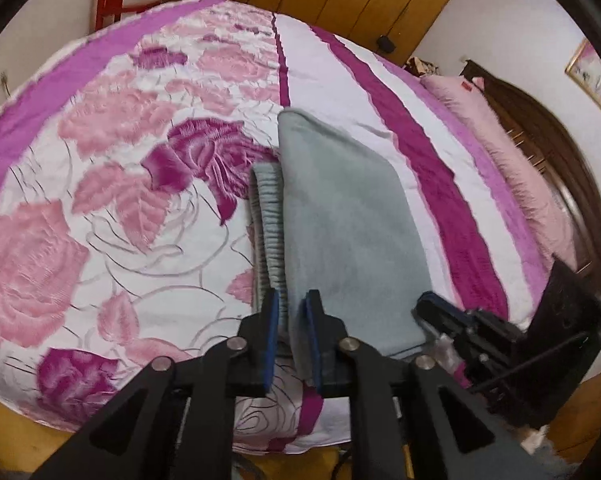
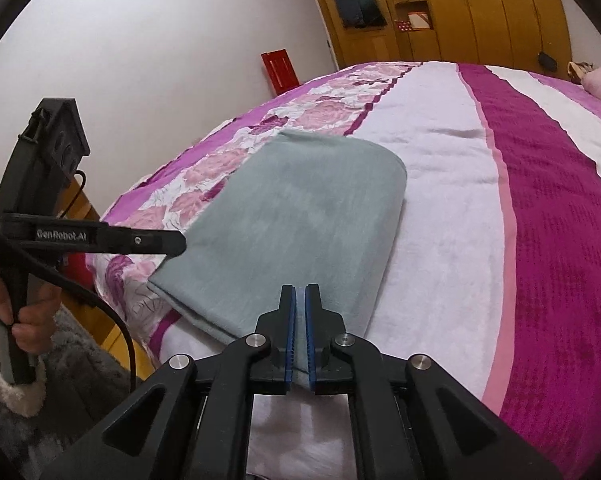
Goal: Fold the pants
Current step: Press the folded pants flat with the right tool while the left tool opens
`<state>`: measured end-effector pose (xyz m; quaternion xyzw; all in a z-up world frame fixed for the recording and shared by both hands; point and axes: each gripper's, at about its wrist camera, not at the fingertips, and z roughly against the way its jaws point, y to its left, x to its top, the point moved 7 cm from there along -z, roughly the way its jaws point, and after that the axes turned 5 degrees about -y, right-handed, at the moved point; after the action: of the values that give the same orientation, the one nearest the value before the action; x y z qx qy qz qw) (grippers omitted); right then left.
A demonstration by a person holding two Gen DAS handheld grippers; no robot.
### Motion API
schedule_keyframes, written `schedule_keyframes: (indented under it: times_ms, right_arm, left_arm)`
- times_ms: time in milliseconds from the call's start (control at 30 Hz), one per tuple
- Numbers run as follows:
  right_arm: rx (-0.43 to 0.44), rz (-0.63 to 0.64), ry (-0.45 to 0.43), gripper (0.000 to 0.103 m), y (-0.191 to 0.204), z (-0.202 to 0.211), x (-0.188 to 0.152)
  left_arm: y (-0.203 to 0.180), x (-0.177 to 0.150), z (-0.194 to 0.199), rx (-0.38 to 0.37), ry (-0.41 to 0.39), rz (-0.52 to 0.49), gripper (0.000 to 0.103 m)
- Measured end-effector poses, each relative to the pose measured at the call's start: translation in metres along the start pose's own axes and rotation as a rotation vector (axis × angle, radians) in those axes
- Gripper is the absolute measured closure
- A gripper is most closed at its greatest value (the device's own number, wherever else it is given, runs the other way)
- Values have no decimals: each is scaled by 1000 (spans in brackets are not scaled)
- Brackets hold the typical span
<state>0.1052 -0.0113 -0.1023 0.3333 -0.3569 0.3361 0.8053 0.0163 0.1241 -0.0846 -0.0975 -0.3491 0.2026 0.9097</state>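
The grey pants (image 1: pixel 340 216) lie folded into a flat rectangle on the bed, with the ribbed waistband (image 1: pixel 266 224) showing along the left edge. My left gripper (image 1: pixel 292 304) has its jaws narrowly apart around the pants' near left edge. In the right wrist view the pants (image 2: pixel 300 220) lie ahead, and my right gripper (image 2: pixel 300 292) is shut on their near right edge. The left gripper (image 2: pixel 156 240) shows at the pants' left side there. The right gripper (image 1: pixel 452 320) shows at the pants' near right corner in the left wrist view.
The bed carries a pink and purple floral cover (image 1: pixel 112 168) with magenta stripes (image 2: pixel 548 220). A pink pillow (image 1: pixel 512 148) lies by the dark headboard (image 1: pixel 548 152). A wooden wardrobe (image 2: pixel 460 12) and a red chair (image 2: pixel 279 68) stand beyond the bed.
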Motion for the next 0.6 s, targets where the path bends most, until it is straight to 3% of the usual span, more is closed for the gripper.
schedule_keyframes:
  times_ms: [67,133,200,367,467,533,600]
  right_arm:
    - [23,-13,-8,98,-1,-1,8]
    - [33,-14,-20,97,-5,-3,21]
    - [26,-12,-34,97,-11,-6,37]
    - [18,13,-74,97,-20,-13,69]
    - [51,-14,-72,97,-26,-24,73]
    - [63,-46,-49,97,-33,-36,65]
    - [44,-62,-11,97,-39,-49,51]
  left_arm:
    - [-3,6,10,66,-42,-59,89]
    - [-8,17,20,100,-88,-102,81]
    - [-12,28,22,73,-100,-97,76]
    - [-30,59,9,4,-116,-99,76]
    - [-39,72,-16,2,-115,-125,76]
    - [-41,72,-36,-33,-99,-120,84]
    - [-31,65,-59,13,-66,-115,92]
